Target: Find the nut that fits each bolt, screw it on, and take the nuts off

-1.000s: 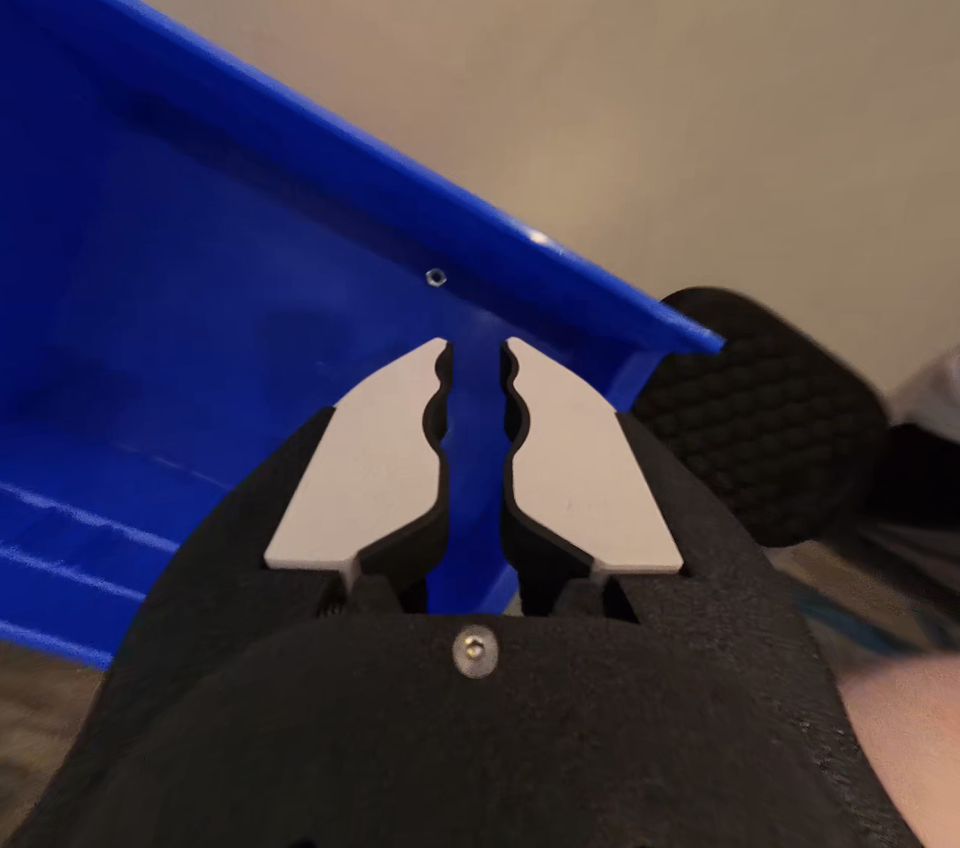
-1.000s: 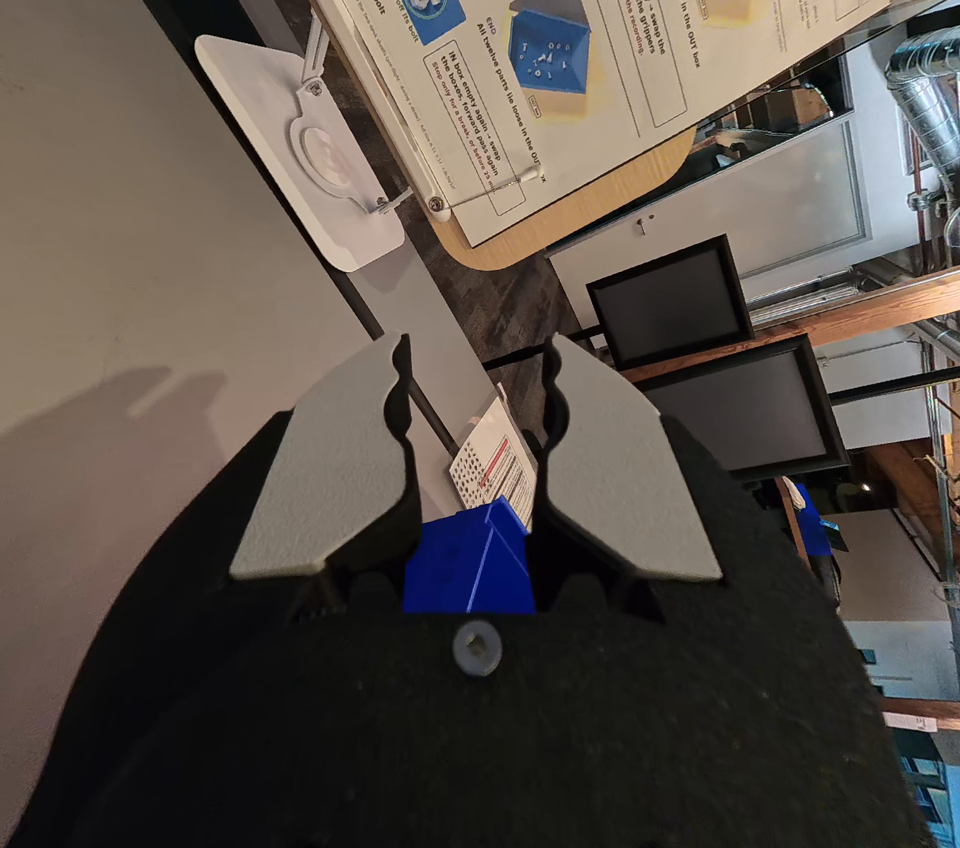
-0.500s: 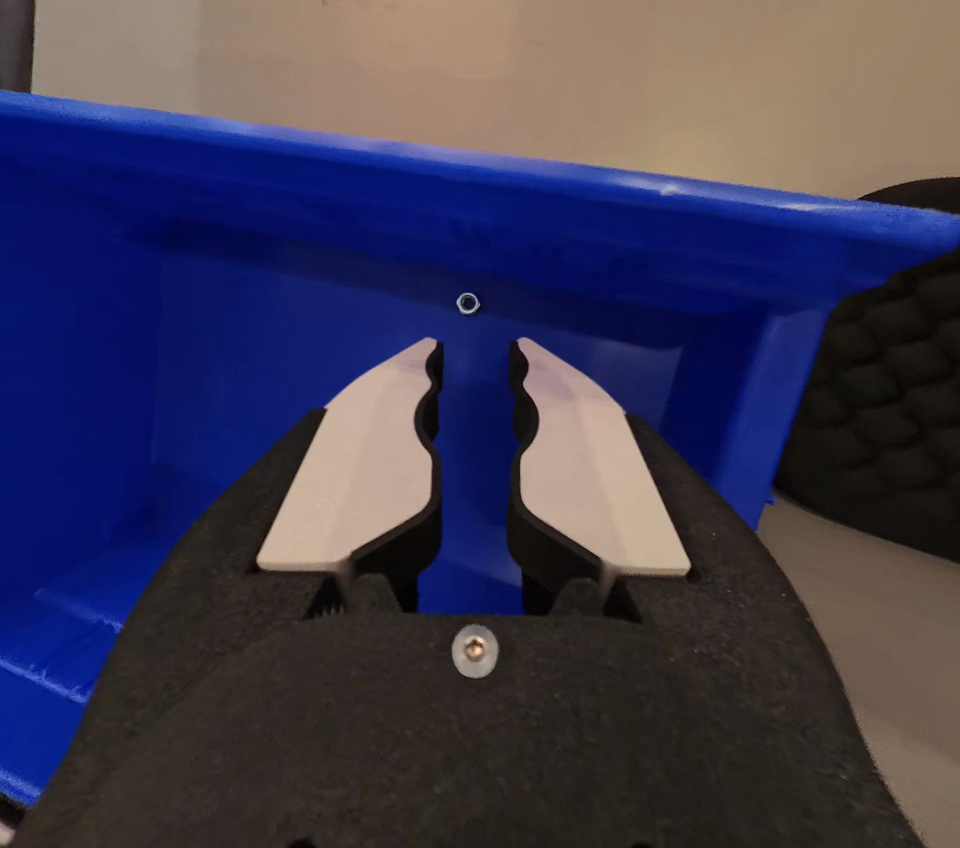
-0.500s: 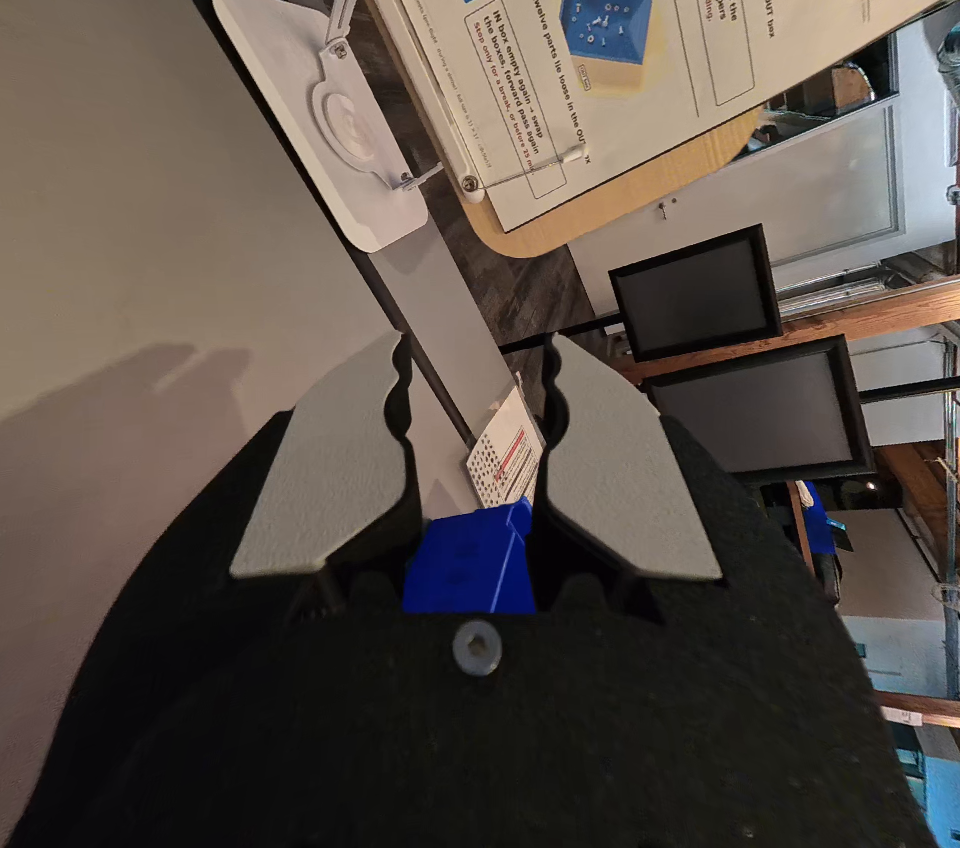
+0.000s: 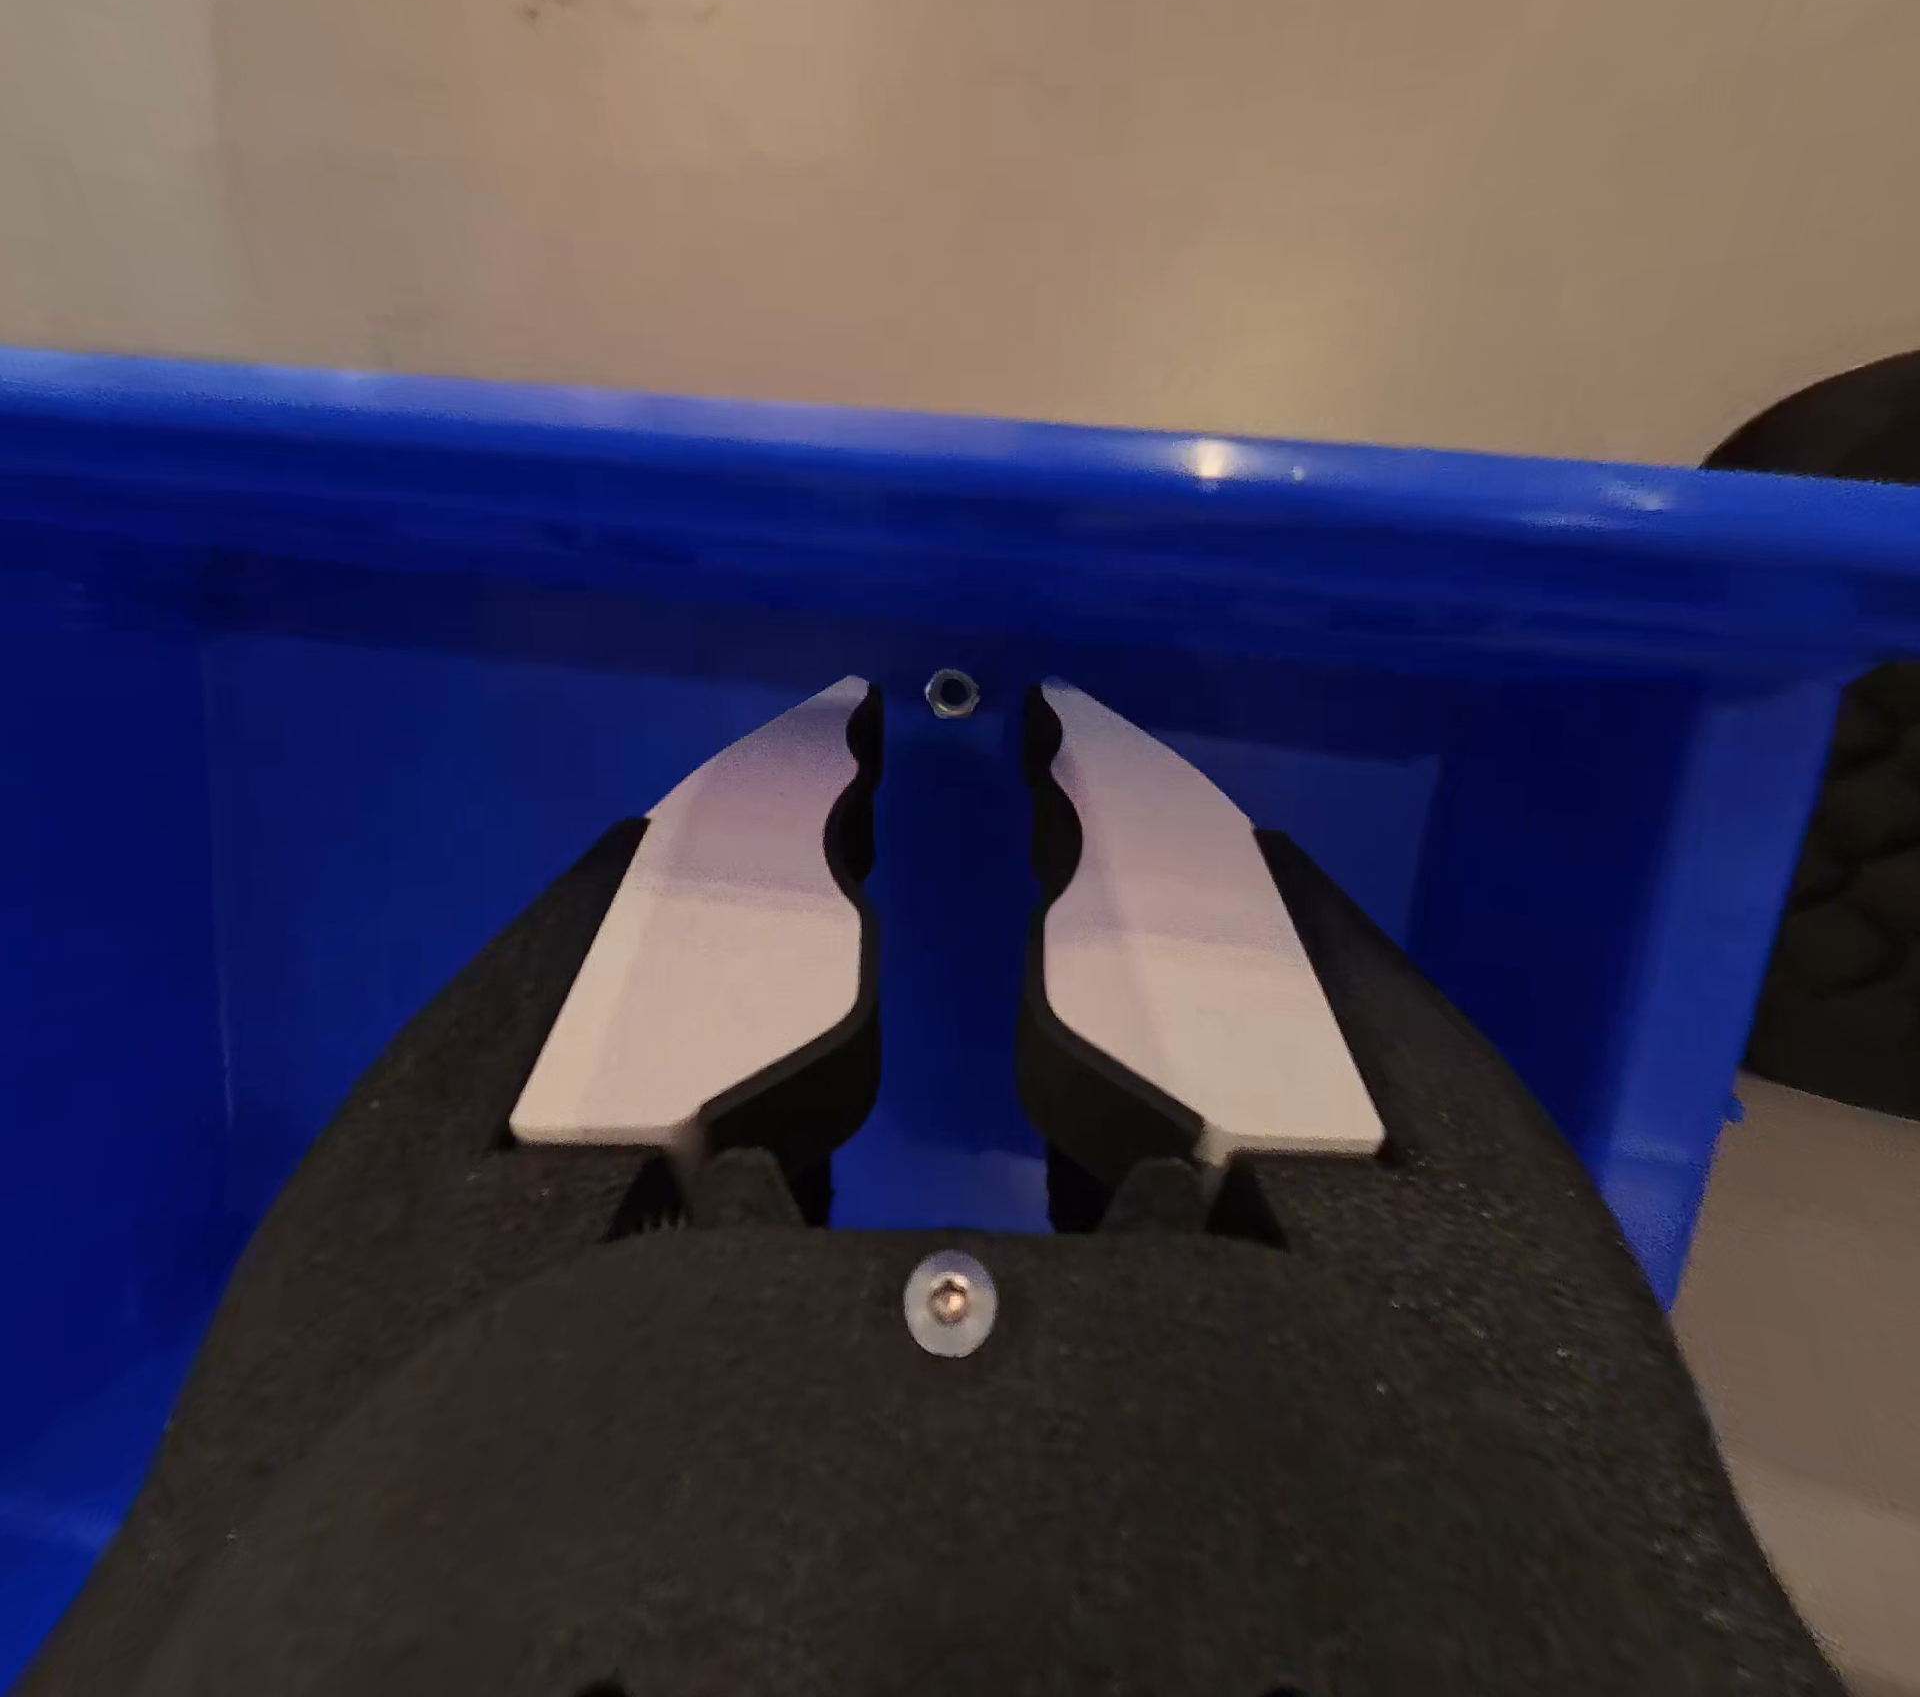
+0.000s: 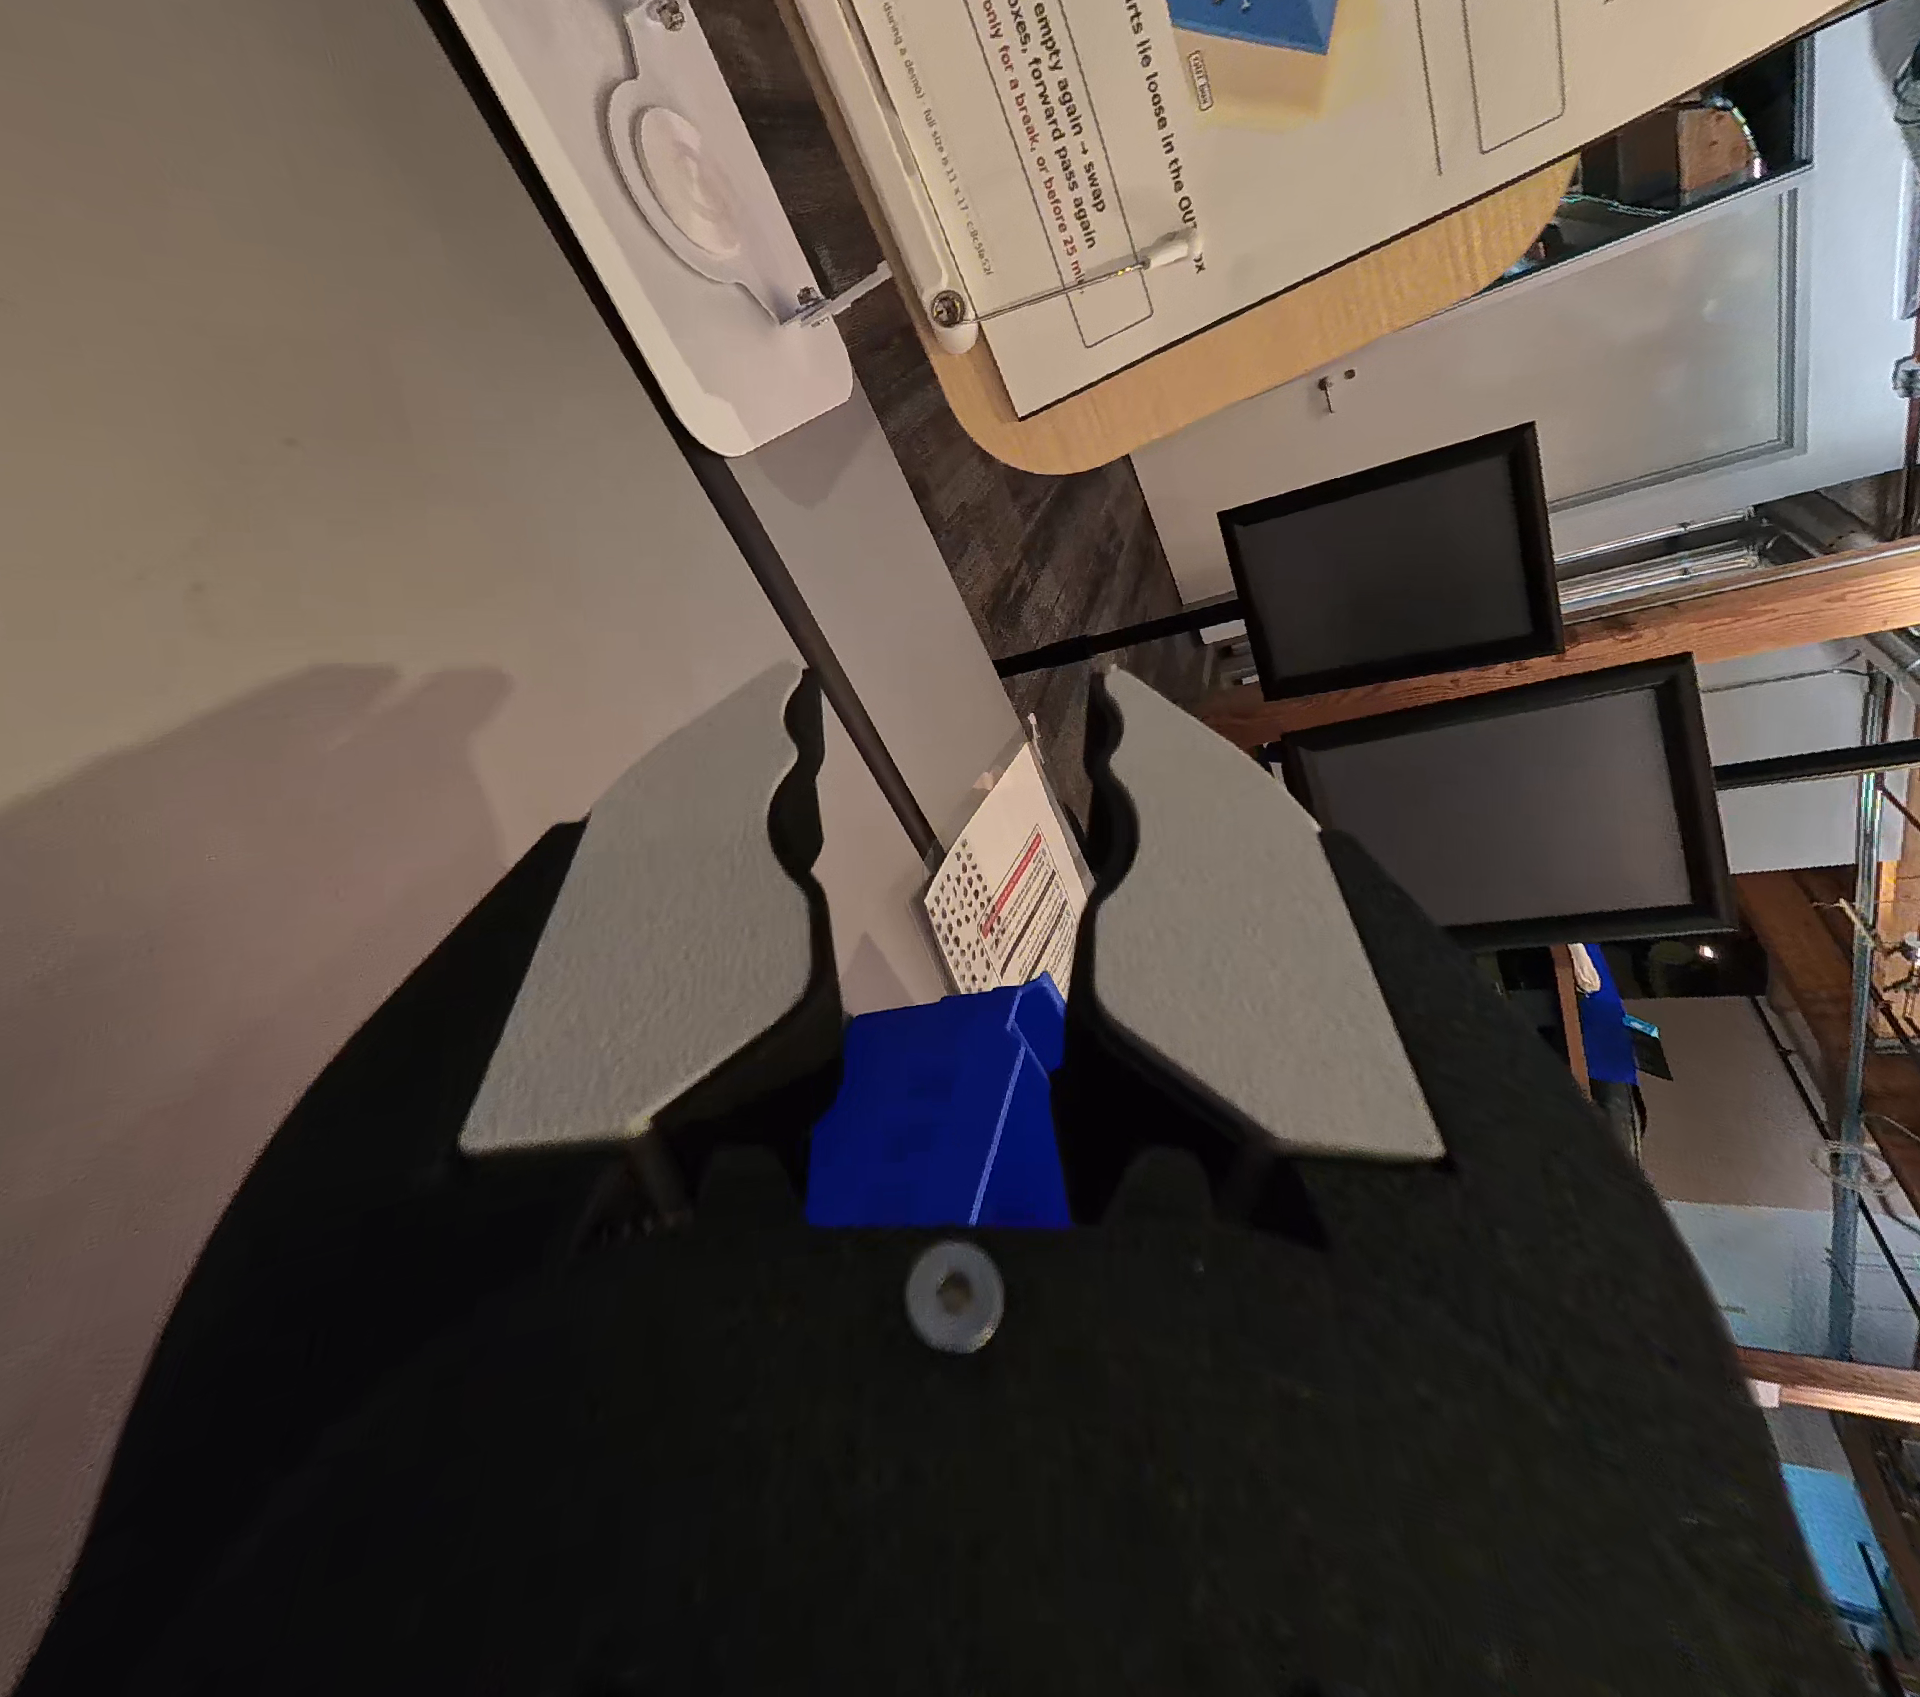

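Note:
In the left wrist view a small silver hex nut lies inside a blue plastic box, close under its far wall. My left gripper is open and reaches into the box, with the nut just between its two fingertips and touching neither. No bolt shows. In the right wrist view my right gripper is open and empty, held over the pale table and rolled on its side. A corner of a blue box shows low between its fingers.
A black textured gripper body sits just right of the box. In the right wrist view a white stand base holds an instruction sheet past the table edge. A small printed card and two dark screens stand beyond. The tips of one gripper are about 45 centimetres away from the tips of the other.
My left gripper has levelled out and moved forward into the blue box, so the nut now sits between its fingertips. My right gripper has drifted a little, still open.

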`<state>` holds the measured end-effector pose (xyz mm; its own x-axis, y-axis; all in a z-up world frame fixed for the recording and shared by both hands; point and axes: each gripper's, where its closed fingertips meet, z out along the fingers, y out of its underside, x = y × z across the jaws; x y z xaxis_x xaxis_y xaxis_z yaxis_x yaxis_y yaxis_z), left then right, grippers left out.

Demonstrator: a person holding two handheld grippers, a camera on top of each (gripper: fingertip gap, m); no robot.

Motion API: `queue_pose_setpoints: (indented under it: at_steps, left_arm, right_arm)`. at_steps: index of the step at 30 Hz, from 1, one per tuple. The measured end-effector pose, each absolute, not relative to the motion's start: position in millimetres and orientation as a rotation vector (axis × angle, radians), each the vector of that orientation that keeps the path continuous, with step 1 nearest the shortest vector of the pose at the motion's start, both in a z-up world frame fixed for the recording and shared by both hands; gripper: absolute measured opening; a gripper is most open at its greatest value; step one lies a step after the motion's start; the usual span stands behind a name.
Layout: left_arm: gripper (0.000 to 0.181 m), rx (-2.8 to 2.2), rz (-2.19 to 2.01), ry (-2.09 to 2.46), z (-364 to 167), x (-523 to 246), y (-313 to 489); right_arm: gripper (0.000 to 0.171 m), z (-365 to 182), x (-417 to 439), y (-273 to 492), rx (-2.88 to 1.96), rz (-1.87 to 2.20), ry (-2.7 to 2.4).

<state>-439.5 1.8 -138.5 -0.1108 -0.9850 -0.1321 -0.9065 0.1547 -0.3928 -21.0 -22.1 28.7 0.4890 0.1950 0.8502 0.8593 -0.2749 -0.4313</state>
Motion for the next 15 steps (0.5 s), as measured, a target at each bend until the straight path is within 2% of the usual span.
queue_pose_setpoints:
  at_steps: [15]
  left_arm:
    - [0.018,-1.868,-0.405,2.119,-148.8,-439.0,2.4]
  right_arm:
    - [0.048,17.5,-22.3,-19.2,-1.766,-0.884,-0.951]
